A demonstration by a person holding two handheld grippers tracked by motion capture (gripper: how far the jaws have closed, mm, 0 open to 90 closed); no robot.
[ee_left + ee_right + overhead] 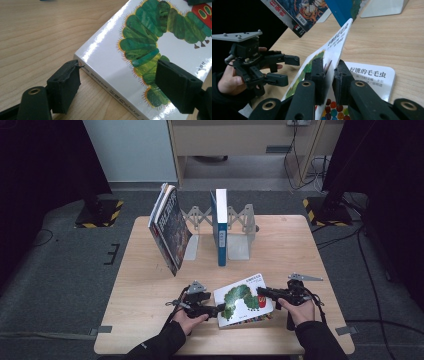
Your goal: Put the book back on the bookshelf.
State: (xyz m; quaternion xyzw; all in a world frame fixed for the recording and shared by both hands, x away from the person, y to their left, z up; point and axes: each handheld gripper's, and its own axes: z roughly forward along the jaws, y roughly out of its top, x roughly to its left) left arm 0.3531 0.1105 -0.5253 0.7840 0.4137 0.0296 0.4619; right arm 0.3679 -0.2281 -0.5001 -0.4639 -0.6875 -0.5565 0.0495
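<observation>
A white picture book with a green caterpillar on its cover (pixel 242 300) (pixel 107 50) lies near the front of the wooden table (pixel 290 250). My right gripper (pixel 260 291) (pixel 330 66) is shut on the right edge of the front cover (pixel 337 40) and holds it tilted up off the title page (pixel 369 75). At the book's left side, my left gripper (pixel 218 310) (pixel 117 67) (pixel 290 70) stands open. Its jaws straddle the spine corner, one pad (pixel 65 87) beside the corner and the other (pixel 177 85) over the cover.
At the back of the table stands an expanding metal bookend rack (pixel 240 237) with one blue book (pixel 220 227) upright in it. Two or three books (pixel 170 227) lean against its left end. Dark stands with striped bases (pixel 100 212) flank the table on the floor.
</observation>
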